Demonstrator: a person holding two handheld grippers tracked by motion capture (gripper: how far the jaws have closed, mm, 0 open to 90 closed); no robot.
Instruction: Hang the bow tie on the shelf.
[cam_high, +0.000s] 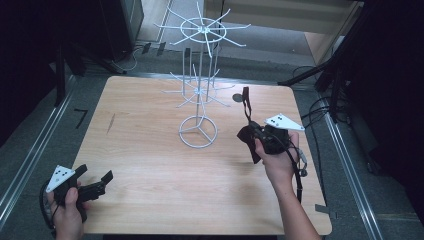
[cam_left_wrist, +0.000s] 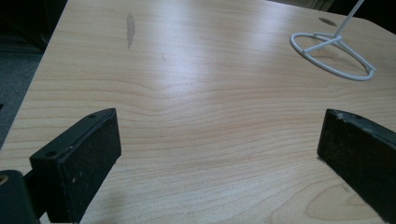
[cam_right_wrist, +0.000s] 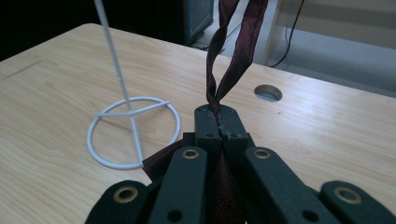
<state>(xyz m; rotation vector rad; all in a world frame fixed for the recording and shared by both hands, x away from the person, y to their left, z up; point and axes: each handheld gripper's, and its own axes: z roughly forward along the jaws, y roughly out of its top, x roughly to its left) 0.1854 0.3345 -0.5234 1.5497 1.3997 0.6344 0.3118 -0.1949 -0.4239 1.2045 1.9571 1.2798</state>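
A white wire display stand (cam_high: 199, 80) with hook arms rises from a ring base (cam_high: 198, 131) at the table's middle; that base (cam_right_wrist: 133, 130) lies left of my jaws in the right gripper view. My right gripper (cam_high: 248, 123) is shut on a dark red ribbon (cam_high: 246, 102), whose loop sticks up above the jaws (cam_right_wrist: 233, 51) and whose tail hangs below (cam_high: 251, 145). It hovers just right of the stand. My left gripper (cam_high: 95, 179) rests open near the table's front left corner, nothing between its pads (cam_left_wrist: 88, 158).
The wooden table (cam_high: 150, 165) has a round cable hole (cam_high: 237, 97) behind the right gripper and a dark smudge (cam_high: 111, 122) at the left. The ring base (cam_left_wrist: 331, 56) lies far ahead of the left jaws. Dark equipment and cables surround the table.
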